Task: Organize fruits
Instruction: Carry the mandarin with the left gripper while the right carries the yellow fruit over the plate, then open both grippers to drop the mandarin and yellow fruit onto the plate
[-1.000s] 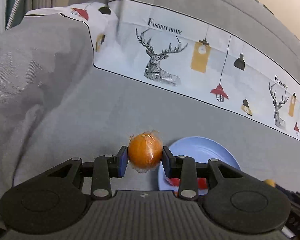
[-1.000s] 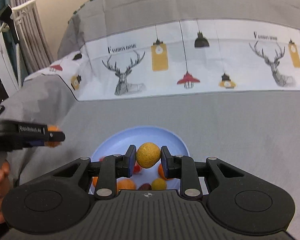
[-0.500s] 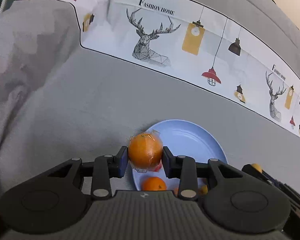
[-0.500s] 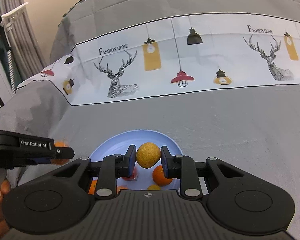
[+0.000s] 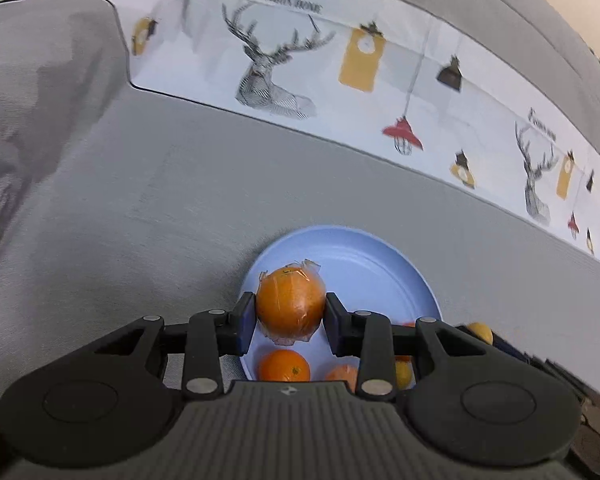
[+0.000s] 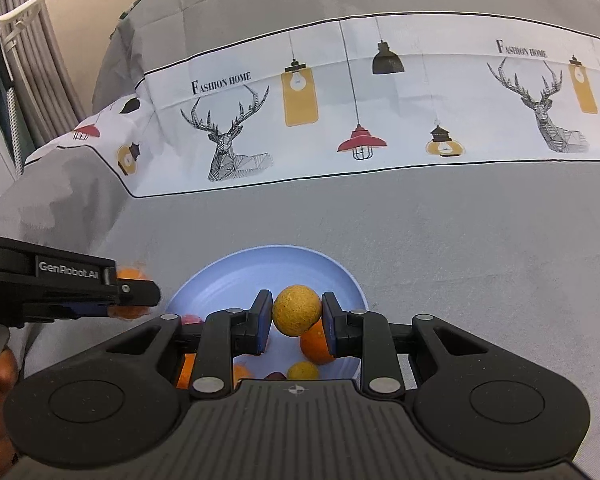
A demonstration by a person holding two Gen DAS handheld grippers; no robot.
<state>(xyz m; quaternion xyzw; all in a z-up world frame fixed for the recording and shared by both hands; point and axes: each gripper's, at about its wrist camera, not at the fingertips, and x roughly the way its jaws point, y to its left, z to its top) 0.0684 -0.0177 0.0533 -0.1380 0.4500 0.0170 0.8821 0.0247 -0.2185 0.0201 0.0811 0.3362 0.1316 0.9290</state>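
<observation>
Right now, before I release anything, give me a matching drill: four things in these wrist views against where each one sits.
Things:
1. wrapped orange
2. rough yellow fruit
3. blue plate
4. bare orange

Places:
A. lying on the plate
B. clamped in the right gripper
C. resting on the grey cloth
D. clamped in the left gripper

Pairs: 1-D, 2-B, 3-C, 4-A

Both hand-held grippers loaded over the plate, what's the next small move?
Probably lower the left hand-held gripper and release: its plastic-wrapped orange already hangs over the round light-blue plate's bare left part, clear of the fruit lying there.
</observation>
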